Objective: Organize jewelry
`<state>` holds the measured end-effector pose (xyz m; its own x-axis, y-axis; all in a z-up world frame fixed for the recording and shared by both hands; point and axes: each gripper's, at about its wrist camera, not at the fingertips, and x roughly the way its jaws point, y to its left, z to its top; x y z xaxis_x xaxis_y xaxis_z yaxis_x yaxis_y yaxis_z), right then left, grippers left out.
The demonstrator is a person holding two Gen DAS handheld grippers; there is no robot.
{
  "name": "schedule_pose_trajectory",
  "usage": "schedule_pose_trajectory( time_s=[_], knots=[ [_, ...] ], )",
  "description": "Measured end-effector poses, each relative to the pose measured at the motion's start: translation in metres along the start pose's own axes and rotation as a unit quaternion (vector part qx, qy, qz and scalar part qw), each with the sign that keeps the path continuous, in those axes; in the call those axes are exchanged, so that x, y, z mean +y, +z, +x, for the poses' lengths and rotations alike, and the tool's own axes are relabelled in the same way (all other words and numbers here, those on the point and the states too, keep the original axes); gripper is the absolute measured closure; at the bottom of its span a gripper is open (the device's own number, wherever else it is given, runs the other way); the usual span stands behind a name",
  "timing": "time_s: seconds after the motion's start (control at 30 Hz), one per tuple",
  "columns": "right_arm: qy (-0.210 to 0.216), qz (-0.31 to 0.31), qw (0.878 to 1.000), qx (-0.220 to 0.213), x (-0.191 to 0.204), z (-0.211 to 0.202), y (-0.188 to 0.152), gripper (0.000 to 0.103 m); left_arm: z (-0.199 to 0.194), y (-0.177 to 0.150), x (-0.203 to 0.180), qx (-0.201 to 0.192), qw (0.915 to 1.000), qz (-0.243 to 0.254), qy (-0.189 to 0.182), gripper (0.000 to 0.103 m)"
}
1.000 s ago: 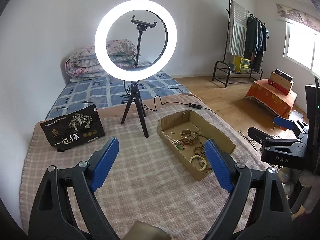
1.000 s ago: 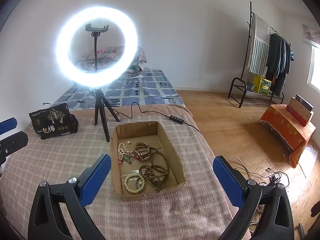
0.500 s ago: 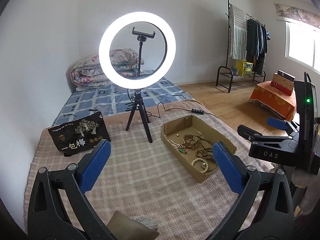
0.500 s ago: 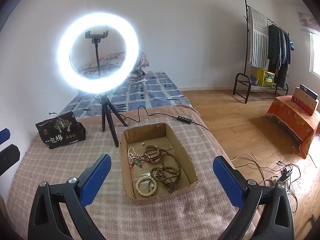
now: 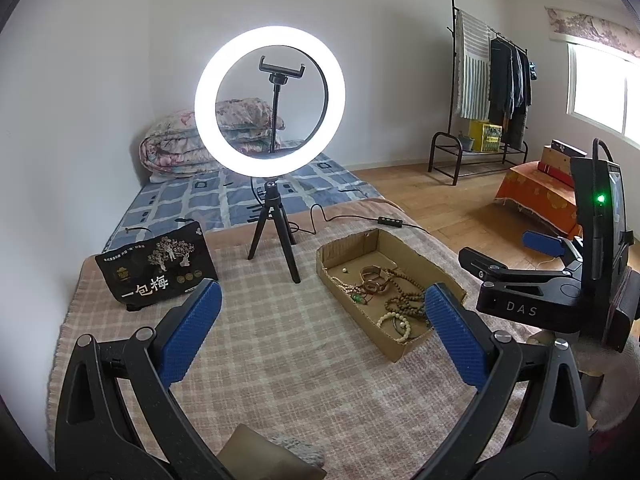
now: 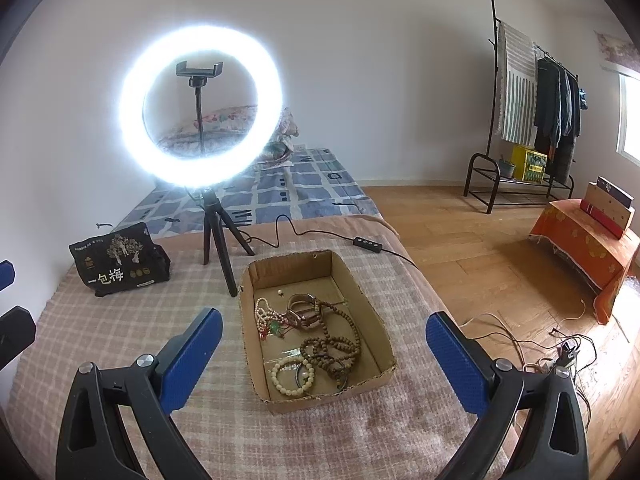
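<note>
A shallow cardboard tray sits on the checked pink blanket and also shows in the left wrist view. It holds a tangle of jewelry: brown bead strands, a cream bead bracelet, a pale bead necklace, a metal bangle and a green pendant. My right gripper is open and empty, held above the tray's near end. My left gripper is open and empty, above the blanket to the left of the tray. The right gripper's body shows at the right of the left wrist view.
A lit ring light on a black tripod stands just behind the tray's left corner, its cable and switch trailing right. A black printed pouch stands at the back left. The blanket's right edge drops to wood floor with loose cables.
Both grippers have pulled back and risen, so the tray and ring light sit lower and smaller in view. Both stay open and empty. The jewelry has not moved.
</note>
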<state>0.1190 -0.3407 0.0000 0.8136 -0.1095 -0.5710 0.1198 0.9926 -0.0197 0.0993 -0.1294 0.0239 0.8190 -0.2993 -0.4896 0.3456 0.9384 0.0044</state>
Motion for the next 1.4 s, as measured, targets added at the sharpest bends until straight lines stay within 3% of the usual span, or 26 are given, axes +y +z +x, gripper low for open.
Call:
schedule_pose_trajectory(
  time_s=[1.4],
  knots=[
    [-0.006, -0.008, 1.000, 0.007, 0.0007, 0.0046, -0.0037, 0.000, -0.0026, 0.0045, 0.0032, -0.005, 1.0000, 0.004, 0.005, 0.000]
  ],
)
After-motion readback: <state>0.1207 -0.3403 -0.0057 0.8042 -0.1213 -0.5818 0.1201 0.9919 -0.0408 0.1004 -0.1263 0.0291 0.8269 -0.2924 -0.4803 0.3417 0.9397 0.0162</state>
